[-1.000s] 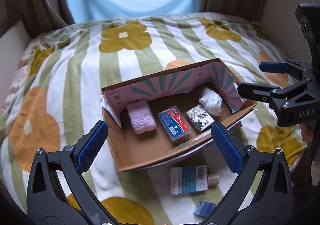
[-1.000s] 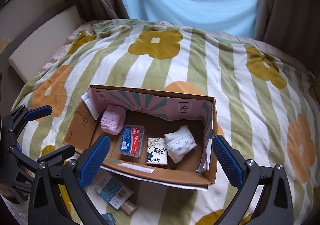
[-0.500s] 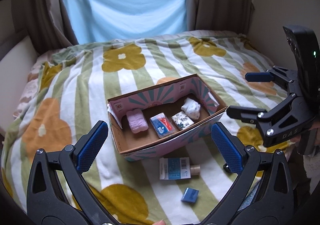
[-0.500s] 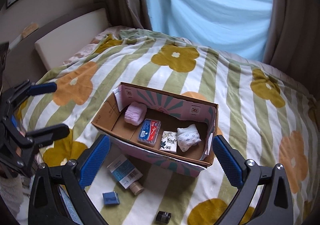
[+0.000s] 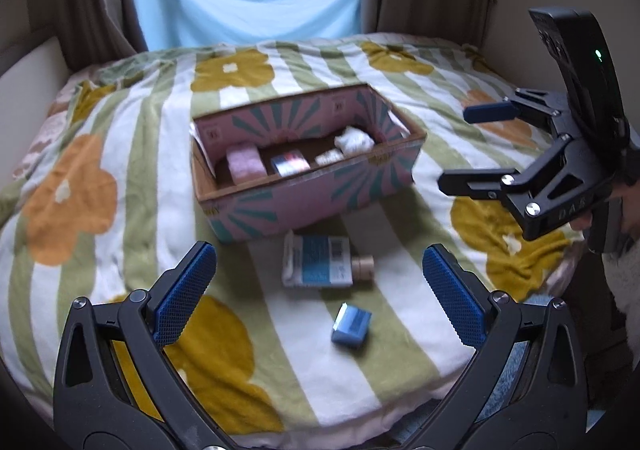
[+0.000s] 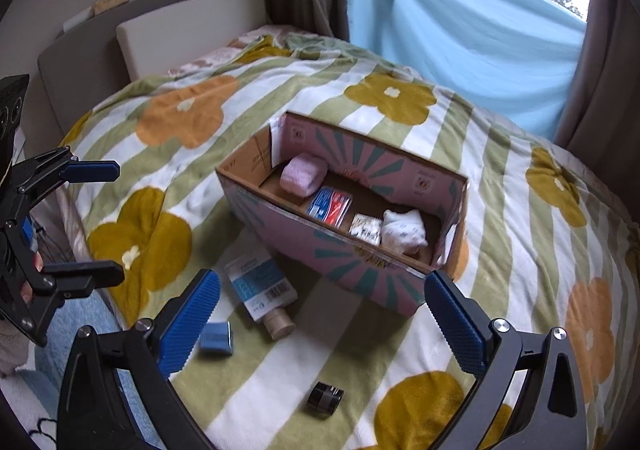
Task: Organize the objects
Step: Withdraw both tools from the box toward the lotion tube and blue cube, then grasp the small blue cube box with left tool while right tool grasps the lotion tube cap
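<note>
both grippers, left (image 5: 316,294) and right (image 6: 322,326), wide open, holding nothing; tube (image 5: 318,264) and small blue box (image 5: 351,325) sit just ahead of the left one; cardboard box (image 5: 320,193) farther out

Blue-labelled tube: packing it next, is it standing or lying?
Lying. The tube rests flat on the blanket, outside the box.

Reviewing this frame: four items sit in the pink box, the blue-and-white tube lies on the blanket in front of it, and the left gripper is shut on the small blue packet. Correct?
Not quite. The left gripper is open and holds nothing; the small blue packet lies loose on the blanket, as the left wrist view shows. The rest stands: four items sit in the pink box, and the blue-and-white tube lies in front of it.
</note>
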A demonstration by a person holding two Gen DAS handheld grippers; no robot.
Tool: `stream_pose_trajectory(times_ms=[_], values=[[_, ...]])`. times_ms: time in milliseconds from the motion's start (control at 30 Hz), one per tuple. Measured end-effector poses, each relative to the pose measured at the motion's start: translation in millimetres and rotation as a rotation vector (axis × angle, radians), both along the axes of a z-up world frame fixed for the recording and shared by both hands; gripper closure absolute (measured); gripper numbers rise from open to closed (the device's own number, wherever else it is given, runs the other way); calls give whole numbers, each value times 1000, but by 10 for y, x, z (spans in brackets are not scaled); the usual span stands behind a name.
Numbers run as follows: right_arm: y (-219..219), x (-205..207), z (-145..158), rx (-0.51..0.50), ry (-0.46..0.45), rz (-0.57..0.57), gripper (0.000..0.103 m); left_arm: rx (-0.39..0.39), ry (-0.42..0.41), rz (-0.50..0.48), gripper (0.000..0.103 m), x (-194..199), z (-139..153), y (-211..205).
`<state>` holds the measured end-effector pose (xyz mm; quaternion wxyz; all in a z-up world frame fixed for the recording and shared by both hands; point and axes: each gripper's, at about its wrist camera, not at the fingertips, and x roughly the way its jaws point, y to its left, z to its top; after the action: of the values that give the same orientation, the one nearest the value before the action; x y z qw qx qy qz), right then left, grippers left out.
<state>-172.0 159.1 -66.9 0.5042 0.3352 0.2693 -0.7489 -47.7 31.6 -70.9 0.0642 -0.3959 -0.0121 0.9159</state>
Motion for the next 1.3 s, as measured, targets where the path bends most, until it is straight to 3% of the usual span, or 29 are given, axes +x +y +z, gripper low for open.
stream_pose_trajectory(times_ms=[100,300,400,700,1200,1300], values=[[-6,1,-204,19,-29,18,2,32,-23,-17,1,65,-200,88],[-59,-7,-602,84,-52,52,7,-16,-64,-29,4,110,-612,302],[-105,-51,-788,111,-91,54,9,1,-97,-28,4,95,-835,347],[-322,-48,-1293,208,-130,127,22,-26,-189,-20,21,-30,-1379,427],[-579,-88,-1738,310,-161,196,44,-42,-274,-26,38,-199,-1801,413],[-604,-83,-1765,313,-165,207,51,-36,-274,-26,49,-206,-1809,390]])
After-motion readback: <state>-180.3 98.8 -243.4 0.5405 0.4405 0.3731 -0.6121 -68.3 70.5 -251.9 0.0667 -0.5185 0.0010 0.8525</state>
